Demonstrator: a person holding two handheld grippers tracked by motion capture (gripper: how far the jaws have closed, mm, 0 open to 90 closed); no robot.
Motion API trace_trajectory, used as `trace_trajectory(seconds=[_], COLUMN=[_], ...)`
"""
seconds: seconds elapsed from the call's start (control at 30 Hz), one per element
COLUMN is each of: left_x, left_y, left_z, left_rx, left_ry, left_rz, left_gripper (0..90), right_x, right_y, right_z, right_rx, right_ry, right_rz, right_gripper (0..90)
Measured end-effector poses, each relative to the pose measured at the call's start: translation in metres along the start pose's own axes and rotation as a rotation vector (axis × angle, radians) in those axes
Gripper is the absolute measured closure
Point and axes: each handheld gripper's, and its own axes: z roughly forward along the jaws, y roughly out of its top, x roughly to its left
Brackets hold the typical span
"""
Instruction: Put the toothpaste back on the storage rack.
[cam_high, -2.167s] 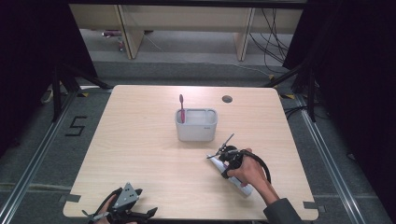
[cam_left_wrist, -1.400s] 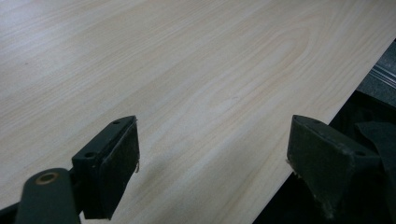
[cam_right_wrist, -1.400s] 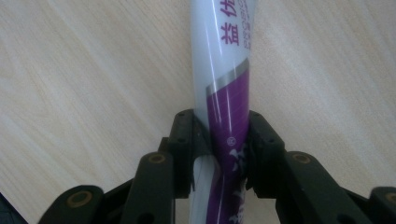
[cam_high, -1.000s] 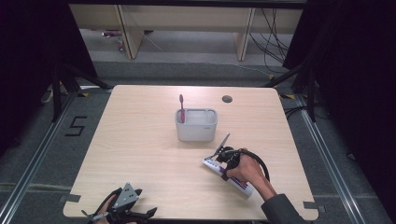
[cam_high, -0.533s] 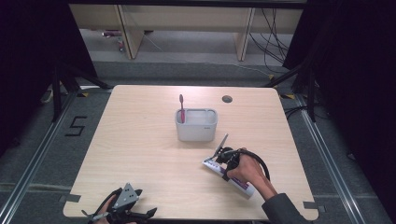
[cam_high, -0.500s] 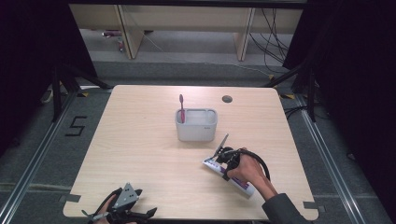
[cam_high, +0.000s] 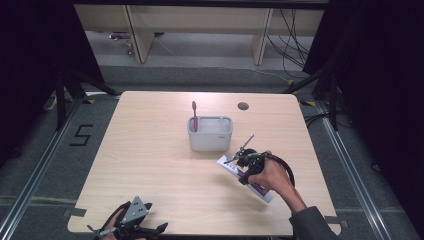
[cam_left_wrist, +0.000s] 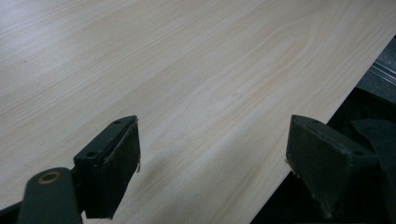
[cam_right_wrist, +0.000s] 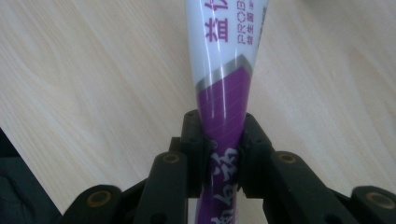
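Our right claw (cam_right_wrist: 218, 154) is clamped tight on the purple end of the toothpaste tube (cam_right_wrist: 226, 70), which now slants up off the counter (cam_high: 150, 165), just in front of the grey holder (cam_high: 210, 134) with its pink toothbrush (cam_high: 194, 116). Against the earlier frame, the tube has tipped higher; we judge the lift begun. Our left claw (cam_left_wrist: 212, 154) gapes empty at the near edge.

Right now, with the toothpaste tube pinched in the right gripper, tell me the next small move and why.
Probably lift the toothpaste tube a little higher, then carry it toward the grey holder. The right gripper is clamped on the tube's purple end, while the holder, with a pink toothbrush standing in it, has free room. The left gripper rests open at the table's near edge.
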Motion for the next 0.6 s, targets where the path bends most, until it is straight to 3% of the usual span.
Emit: trace_trajectory(seconds=[0.2,0.33,0.53,0.6], left_x=[0.0,0.0,0.001,0.001], left_y=[-0.001,-0.001,-0.001,-0.001], left_z=[0.0,0.0,0.0,0.0], left_rx=[0.001,0.001,-0.003,-0.003], left_ry=[0.0,-0.001,-0.001,-0.002], left_rz=[0.001,0.001,-0.007,-0.007], left_gripper=[17.2,17.2,17.2,17.2], right_x=[-0.002,-0.004,-0.005,-0.006], right_y=[0.001,0.002,0.003,0.004], right_z=[-0.014,-0.025,-0.034,-0.036], right_rx=[-0.114,-0.22,-0.309,-0.327], right_ry=[0.019,0.017,0.037,0.021], right_rz=[0.022,0.035,0.086,0.08], right_gripper=[75.6,75.6,75.6,75.5])
